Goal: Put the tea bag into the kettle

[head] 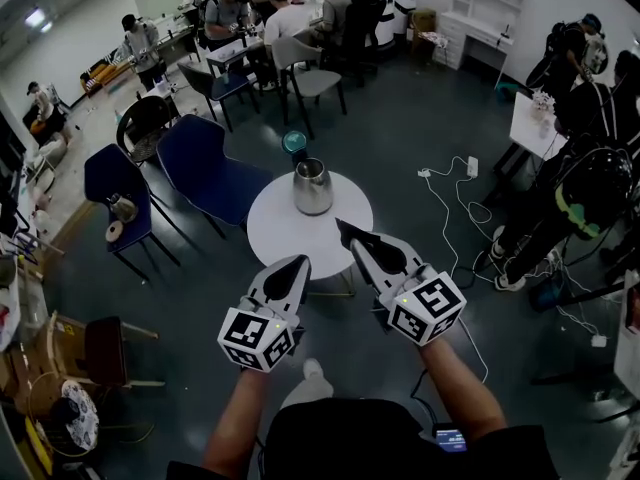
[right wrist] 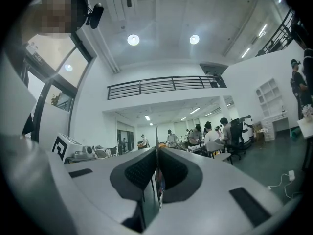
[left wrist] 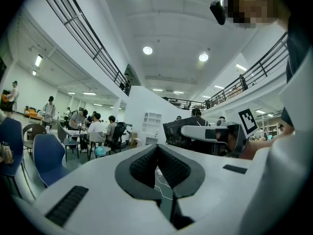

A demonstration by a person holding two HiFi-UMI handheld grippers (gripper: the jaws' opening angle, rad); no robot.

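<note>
A steel kettle (head: 312, 188) stands upright at the far side of a small round white table (head: 280, 236). My right gripper (head: 352, 240) hovers over the table's near right edge, shut on a dark flat tea bag sachet (head: 348, 232). Edge-on, the sachet (right wrist: 157, 140) shows as a thin sheet pinched between the right gripper (right wrist: 157, 153) jaws. In the left gripper view the sachet (left wrist: 178, 132) appears as a dark rectangle at the tip of the right gripper (left wrist: 182, 131). My left gripper (head: 297, 264) hangs just before the table's near edge; its jaws (left wrist: 157, 148) are shut with nothing between them.
A teal round object (head: 294, 143) sits just beyond the table. Blue chairs (head: 212, 173) stand to the table's left. White cables and a power strip (head: 470, 168) lie on the floor to the right. People sit at desks (head: 265, 23) far behind, and a person (head: 575, 203) stands at the right.
</note>
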